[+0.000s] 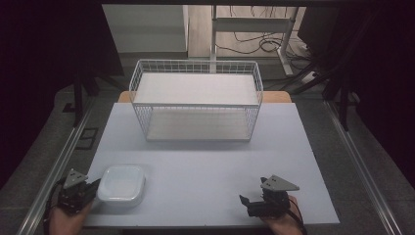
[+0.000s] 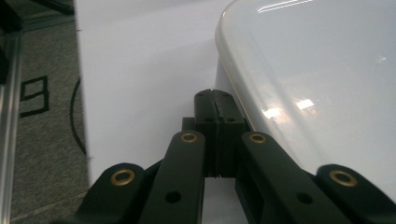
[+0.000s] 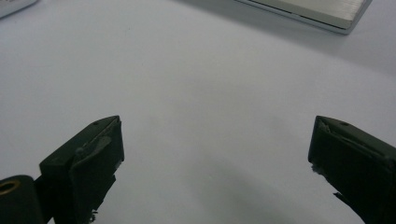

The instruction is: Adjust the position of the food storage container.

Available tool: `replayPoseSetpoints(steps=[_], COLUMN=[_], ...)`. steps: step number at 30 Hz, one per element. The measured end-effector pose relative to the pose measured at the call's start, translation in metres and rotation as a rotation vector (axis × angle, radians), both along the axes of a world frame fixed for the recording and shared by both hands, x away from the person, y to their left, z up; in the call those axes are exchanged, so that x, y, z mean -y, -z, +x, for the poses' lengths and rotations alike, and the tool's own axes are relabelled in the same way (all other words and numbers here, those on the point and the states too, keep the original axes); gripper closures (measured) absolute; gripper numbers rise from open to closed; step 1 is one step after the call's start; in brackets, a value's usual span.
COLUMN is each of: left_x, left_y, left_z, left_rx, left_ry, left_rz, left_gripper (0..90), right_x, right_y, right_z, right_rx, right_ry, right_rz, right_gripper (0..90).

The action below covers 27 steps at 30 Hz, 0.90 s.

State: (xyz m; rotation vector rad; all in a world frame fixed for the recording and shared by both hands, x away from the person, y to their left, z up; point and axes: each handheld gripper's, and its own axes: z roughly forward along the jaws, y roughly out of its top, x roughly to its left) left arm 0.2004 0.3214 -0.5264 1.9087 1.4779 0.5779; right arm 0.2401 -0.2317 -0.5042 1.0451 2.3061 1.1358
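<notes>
1. Our left gripper [image 1: 93, 192], jaws pressed together empty, sits beside the white square plastic tub [image 1: 122, 183] at seven o'clock.
2. Our right gripper [image 1: 249, 204] gapes wide at five o'clock.

Left gripper [image 1: 90, 192] is held at the near left corner, carried by the left hand [image 1: 63, 220], which enters from the bottom edge. In the left gripper view its jaws are seen pressed flat together, with nothing between them. Right gripper [image 1: 247, 203] is held at the near right, gripped by the right hand [image 1: 284, 223], and is pointed leftward. In the right gripper view its jaws are seen spread wide apart, with nothing between them
</notes>
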Motion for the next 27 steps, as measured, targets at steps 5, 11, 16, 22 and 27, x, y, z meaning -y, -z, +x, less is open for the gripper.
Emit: replayPoseSetpoints(steps=[5,11,16,22,27], left_x=[0.017,0.037,0.051,0.073,0.094], left_y=[-0.001,-0.003,-0.004,-0.006,-0.006], left_z=[0.002,0.005,0.006,0.008,0.009], left_rx=[-0.008,-0.013,-0.017,-0.025,-0.031], left_ry=[0.045,0.089,0.117,0.17,0.219], left_rz=[-0.003,-0.014,-0.024,-0.03,-0.024], left_gripper=[89.9,89.8,89.8,89.8,89.8], right_x=[0.0,0.0,0.0,0.0,0.001], right_y=[-0.001,0.0,0.0,0.0,0.0], right_z=[0.0,0.0,0.001,0.001,0.001], right_rx=[-0.005,-0.011,-0.014,-0.02,-0.025], right_ry=[0.006,0.005,0.007,0.01,0.01], right_rz=[0.002,-0.002,-0.005,-0.009,-0.01], right_gripper=[4.1,5.2,5.6,5.9,6.3])
